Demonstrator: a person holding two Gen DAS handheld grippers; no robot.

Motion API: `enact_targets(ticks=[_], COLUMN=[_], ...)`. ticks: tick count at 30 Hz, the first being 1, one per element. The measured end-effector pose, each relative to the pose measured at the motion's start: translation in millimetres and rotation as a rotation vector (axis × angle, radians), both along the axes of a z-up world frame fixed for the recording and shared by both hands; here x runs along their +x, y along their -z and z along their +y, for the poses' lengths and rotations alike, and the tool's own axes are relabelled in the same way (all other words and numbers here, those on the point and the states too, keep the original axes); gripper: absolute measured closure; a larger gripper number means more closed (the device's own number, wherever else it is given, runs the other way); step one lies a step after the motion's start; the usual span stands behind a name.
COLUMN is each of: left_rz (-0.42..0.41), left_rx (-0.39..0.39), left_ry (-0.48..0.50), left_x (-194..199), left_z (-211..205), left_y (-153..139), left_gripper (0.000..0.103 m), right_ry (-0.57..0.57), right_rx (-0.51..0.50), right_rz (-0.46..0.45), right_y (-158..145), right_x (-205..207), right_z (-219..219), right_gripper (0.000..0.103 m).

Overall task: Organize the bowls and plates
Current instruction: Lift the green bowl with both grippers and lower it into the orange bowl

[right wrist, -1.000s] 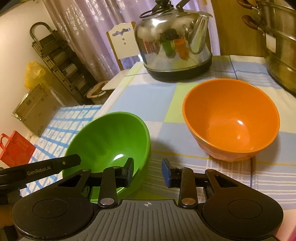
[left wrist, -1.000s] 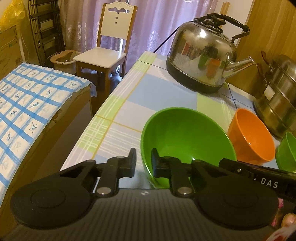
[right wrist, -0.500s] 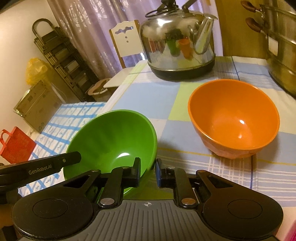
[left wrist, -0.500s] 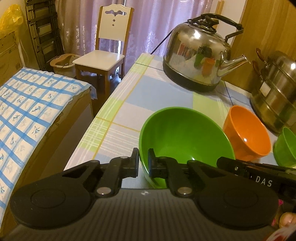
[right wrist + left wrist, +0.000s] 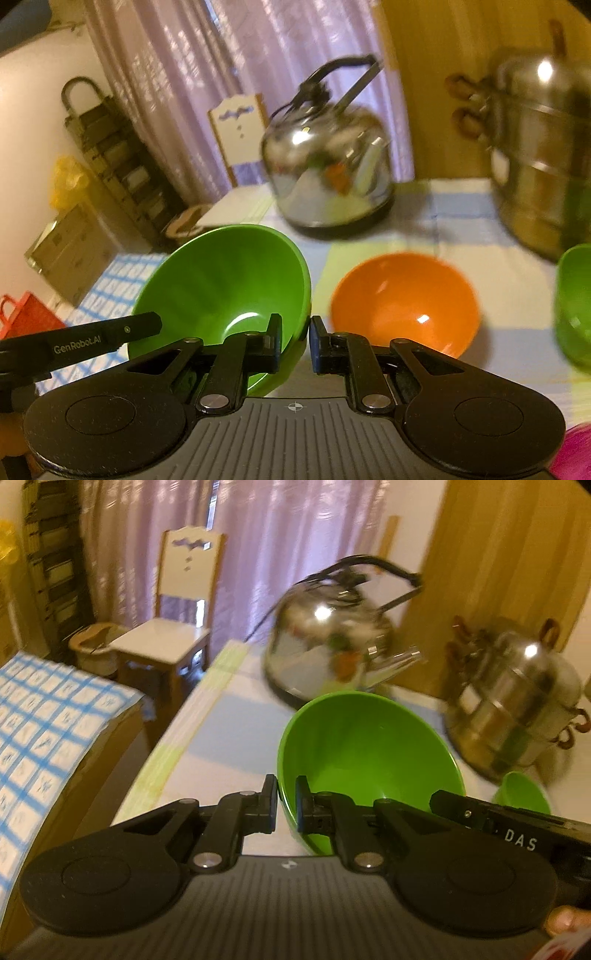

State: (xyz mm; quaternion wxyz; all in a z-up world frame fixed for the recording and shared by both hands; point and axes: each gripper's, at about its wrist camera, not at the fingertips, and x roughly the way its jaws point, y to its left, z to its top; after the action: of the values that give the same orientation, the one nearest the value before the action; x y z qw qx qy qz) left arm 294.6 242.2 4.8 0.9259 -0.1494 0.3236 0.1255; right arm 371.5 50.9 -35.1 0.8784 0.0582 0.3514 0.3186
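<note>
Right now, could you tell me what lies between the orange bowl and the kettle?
Only bare checked tablecloth separates the orange bowl from the kettle, seen in the right wrist view.

Both views are smeared by motion blur. The kettle and the stacked steel pot show only as streaked shapes, and the colours mirrored on the kettle cannot be read. In the left wrist view the big green bowl hides the orange bowl, and its near wall sits behind the jaws. A small green bowl is cut off by the right edge of the right wrist view; something pink in the corner is perhaps a container, too cropped to tell.
</note>
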Motion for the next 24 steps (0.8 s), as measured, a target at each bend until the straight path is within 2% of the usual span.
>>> enact_targets(ticks=[4, 12, 24], left_rz=[-0.016, 0.016, 0.082], left_rx=[-0.003, -0.019, 0.008], left_ry=[0.062, 0.142, 0.163], left_x=[31, 82, 110], left_z=[-24, -59, -75], left_y=[-7, 14, 53], left_gripper=[0.095, 0.095, 0.095], right_ry=[0.063, 0.167, 0.193], right_rx=[0.011, -0.017, -0.072], right_rz=[-0.008, 0.001, 0.052], right_y=[-6, 5, 42], right_x=[17, 50, 80], right_z=[-27, -67, -85], right_gripper=[0.089, 0.089, 0.089])
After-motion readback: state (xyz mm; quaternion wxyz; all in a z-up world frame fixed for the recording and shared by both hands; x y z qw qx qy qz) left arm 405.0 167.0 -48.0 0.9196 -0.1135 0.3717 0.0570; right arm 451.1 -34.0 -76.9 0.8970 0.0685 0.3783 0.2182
